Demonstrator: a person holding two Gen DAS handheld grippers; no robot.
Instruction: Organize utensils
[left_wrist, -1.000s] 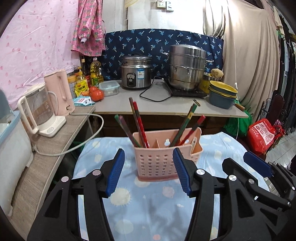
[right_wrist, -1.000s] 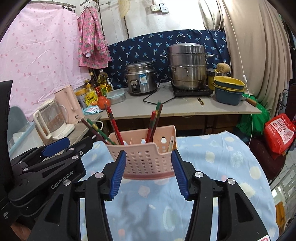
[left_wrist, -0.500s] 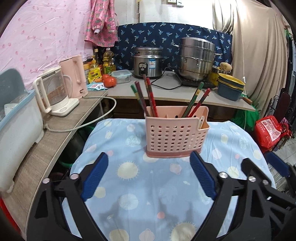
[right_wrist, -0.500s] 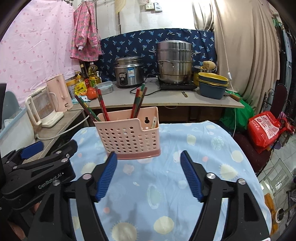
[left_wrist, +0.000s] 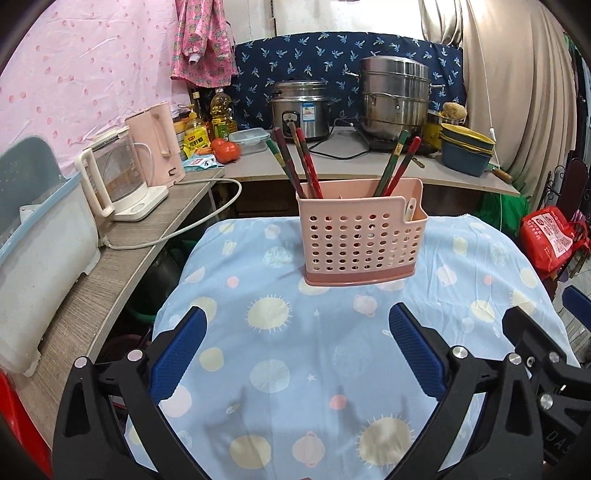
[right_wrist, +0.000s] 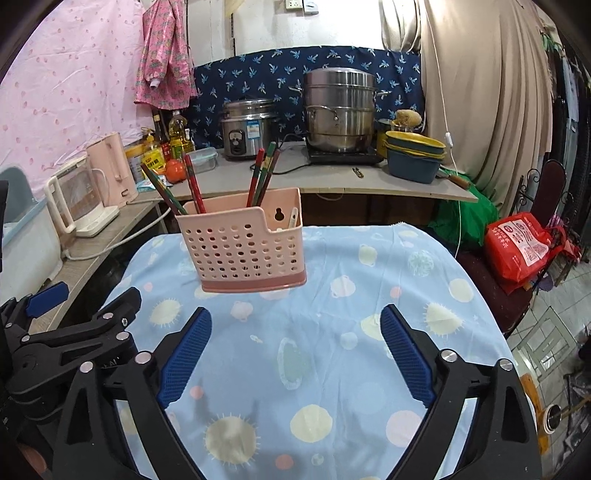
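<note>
A pink perforated utensil caddy (left_wrist: 360, 236) stands upright on the blue patterned tablecloth (left_wrist: 314, 354); it also shows in the right wrist view (right_wrist: 245, 247). Several red and green chopsticks (left_wrist: 306, 166) lean in its compartments, and a white utensil handle (left_wrist: 410, 208) sits in its right side pocket. My left gripper (left_wrist: 295, 350) is open and empty, well short of the caddy. My right gripper (right_wrist: 295, 354) is open and empty, also short of the caddy. The right gripper's body shows at the right edge of the left view (left_wrist: 535, 354).
A wooden counter on the left holds a glass kettle (left_wrist: 110, 177) and a pink kettle (left_wrist: 155, 144). The back counter holds a rice cooker (left_wrist: 301, 107), a steel steamer pot (left_wrist: 395, 96), stacked bowls (left_wrist: 467, 151) and bottles. A red bag (right_wrist: 524, 247) lies right.
Both grippers have pulled back from the caddy and opened wider. The caddy now stands farther ahead of the fingers instead of between them.
</note>
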